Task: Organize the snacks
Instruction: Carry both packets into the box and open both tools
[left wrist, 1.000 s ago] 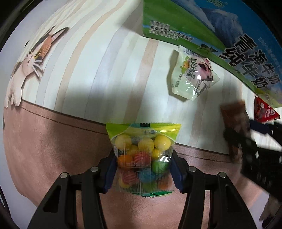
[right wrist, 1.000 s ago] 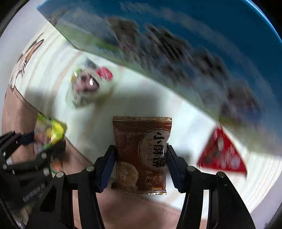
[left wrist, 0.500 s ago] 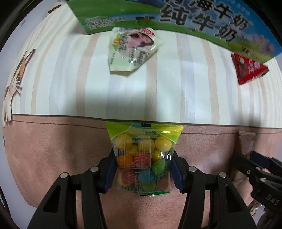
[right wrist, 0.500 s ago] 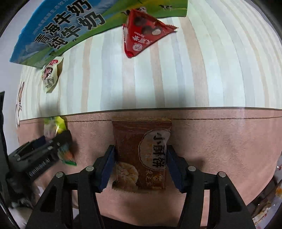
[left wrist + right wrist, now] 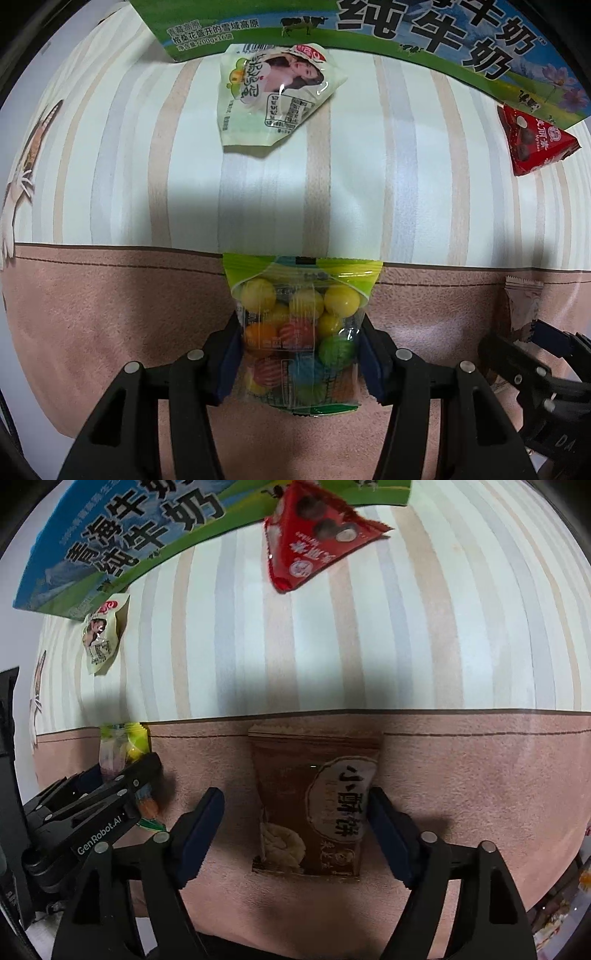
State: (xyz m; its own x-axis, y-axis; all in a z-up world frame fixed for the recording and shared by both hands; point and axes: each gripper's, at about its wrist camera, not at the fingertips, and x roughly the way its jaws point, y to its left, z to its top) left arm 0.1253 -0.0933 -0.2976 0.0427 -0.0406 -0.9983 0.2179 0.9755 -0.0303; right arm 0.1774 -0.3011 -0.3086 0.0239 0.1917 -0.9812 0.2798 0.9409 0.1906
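Observation:
My left gripper (image 5: 299, 343) is shut on a clear bag of coloured candy balls (image 5: 301, 332) over the pink band of the tablecloth (image 5: 92, 314). My right gripper (image 5: 295, 812) is open around a brown biscuit packet (image 5: 314, 805) that lies on the pink band; its left pad stands clear of the packet. The left gripper with its candy bag (image 5: 122, 753) shows at the left of the right wrist view. The biscuit packet (image 5: 522, 306) and the right gripper (image 5: 532, 354) show at the right edge of the left wrist view.
A pale green snack packet (image 5: 273, 92) and a red triangular snack packet (image 5: 532, 144) lie on the striped cloth (image 5: 369, 166) farther out. A blue and green milk carton box (image 5: 406, 33) stands behind them. A cat print (image 5: 26, 166) marks the cloth's left edge.
My right gripper has opened and let go of the biscuit packet, which now lies on the pink band. Both grippers came back from the milk box. The left still holds the candy bag.

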